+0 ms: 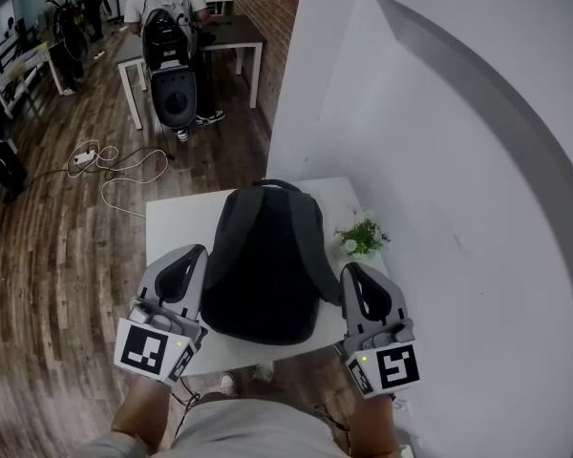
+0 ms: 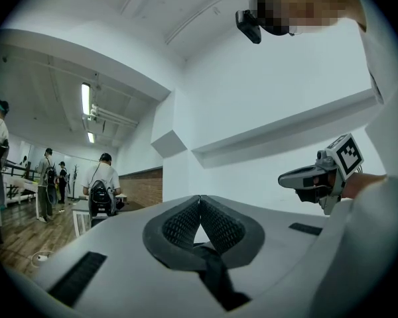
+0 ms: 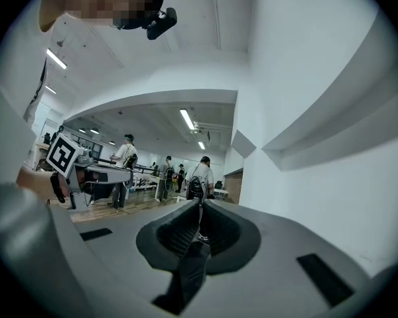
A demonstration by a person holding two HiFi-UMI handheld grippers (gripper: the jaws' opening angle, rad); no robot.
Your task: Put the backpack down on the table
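A dark grey backpack lies flat on the small white table, its carry handle at the far end. My left gripper hovers by the bag's left side and my right gripper by its right side, both near the table's front edge. In the left gripper view the left gripper has its jaws closed together with nothing between them. The right gripper looks the same in its own view. Both point level, over the bag, which neither gripper view shows. Each view catches the other gripper at its edge.
A small plant with white flowers stands on the table just right of the backpack. A white wall runs close along the right. Cables lie on the wooden floor beyond the table. People stand at other tables further back.
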